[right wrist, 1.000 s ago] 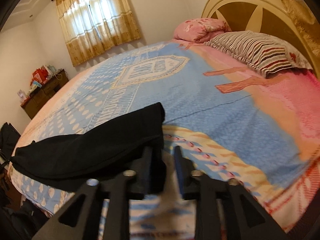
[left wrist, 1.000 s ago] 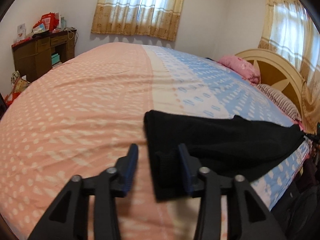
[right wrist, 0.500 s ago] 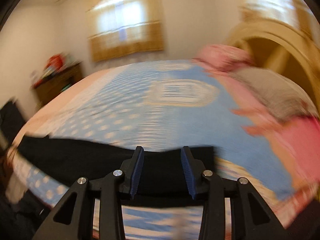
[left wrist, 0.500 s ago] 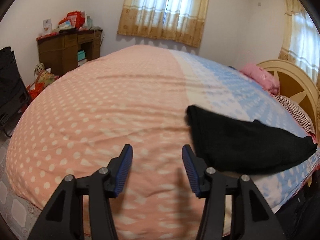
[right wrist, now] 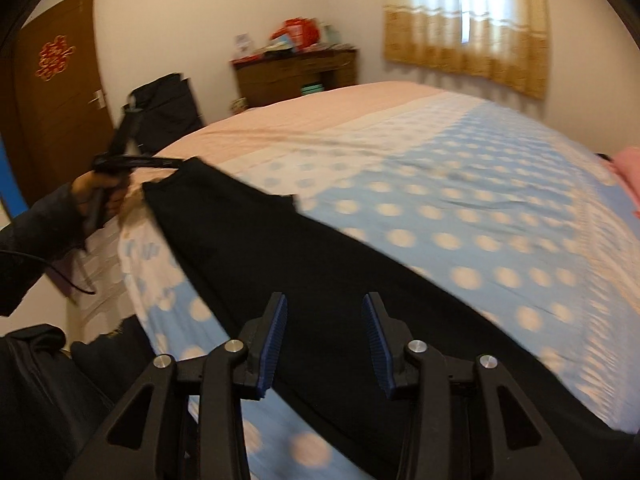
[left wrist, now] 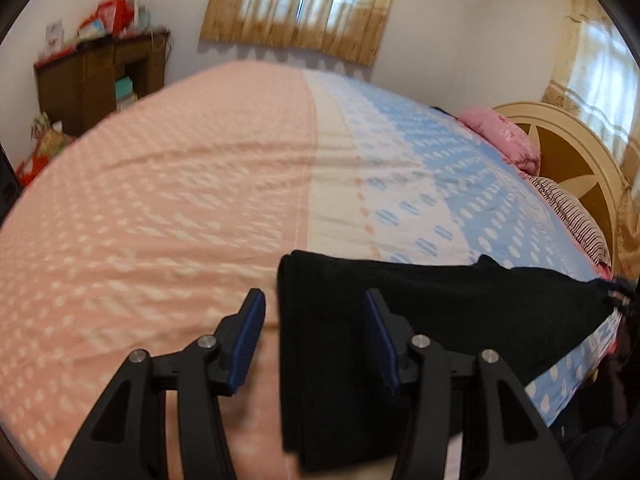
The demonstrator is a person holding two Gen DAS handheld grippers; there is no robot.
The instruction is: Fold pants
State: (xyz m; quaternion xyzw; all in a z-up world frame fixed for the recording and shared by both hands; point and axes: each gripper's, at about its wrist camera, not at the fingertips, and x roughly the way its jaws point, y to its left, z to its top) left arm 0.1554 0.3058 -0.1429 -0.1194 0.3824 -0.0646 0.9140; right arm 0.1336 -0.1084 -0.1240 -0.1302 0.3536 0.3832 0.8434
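White walls [left wrist: 460, 20] enclose a bedroom. Daylight comes through windows behind gold curtains [left wrist: 296, 4]. A wide bed carries a pink and blue dotted bedspread [left wrist: 180, 184], a cream headboard [left wrist: 560, 152] and pillows [left wrist: 500, 140]. A cluttered dark wooden dresser [right wrist: 296, 72] stands near a brown door [right wrist: 56, 92].

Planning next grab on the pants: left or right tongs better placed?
Probably left. The left tongs straddle the end edge of the pants, an easy pinch. The right tongs, opening, hover over flat mid-cloth with no edge between them.
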